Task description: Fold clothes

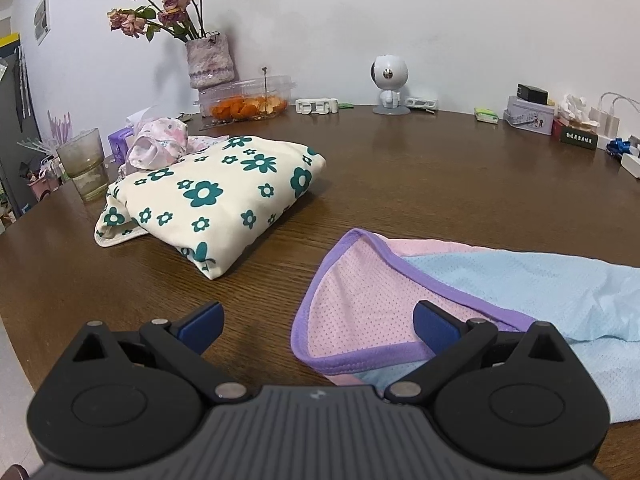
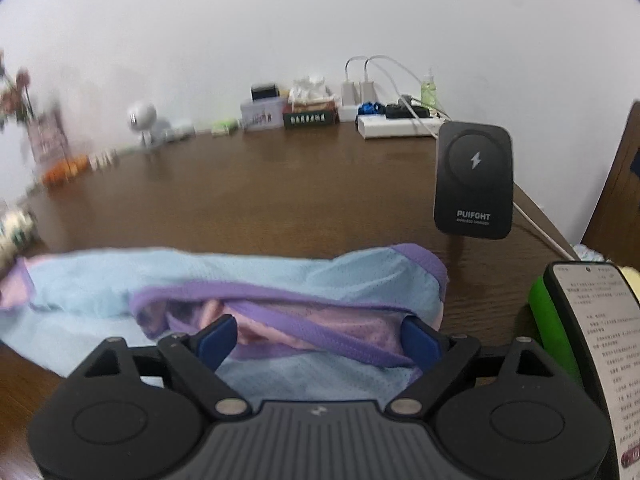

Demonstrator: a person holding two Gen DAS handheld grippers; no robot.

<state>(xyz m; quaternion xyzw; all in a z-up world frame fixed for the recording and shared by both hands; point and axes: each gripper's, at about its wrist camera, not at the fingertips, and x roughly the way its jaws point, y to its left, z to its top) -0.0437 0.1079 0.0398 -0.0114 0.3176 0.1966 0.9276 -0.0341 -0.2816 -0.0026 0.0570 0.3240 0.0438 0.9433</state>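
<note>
While both pairs of jaws stand wide open and hold nothing, the left gripper (image 1: 318, 322) hangs low over the brown table (image 1: 400, 184), its right blue fingertip (image 1: 436, 322) over the pink, purple-edged end of the mesh top (image 1: 520, 280) and its left one over bare wood. That top, light blue with pink and purple trim, lies flat and partly crumpled across the near side of the table, running off to the right of the left wrist view.

From the right wrist, the right gripper (image 2: 318, 340) sits over the same top (image 2: 280, 276), its fingertips either side of a purple-bound opening where pink cloth shows; whether they touch the cloth cannot be told.

Beyond the left gripper, well apart from the top, lies a folded cream garment (image 1: 216, 200) printed with green flowers, with a small pink floral piece (image 1: 160, 146) lying on its far corner. A glass (image 1: 84, 164) stands beside it, and a vase of dried roses (image 1: 210, 60) and a box of orange peel (image 1: 248, 98) stand against the wall.

Right of the right gripper a phone (image 2: 596, 356) leans with its screen lit, and a black wireless charger (image 2: 474, 180) stands upright behind it.
</note>
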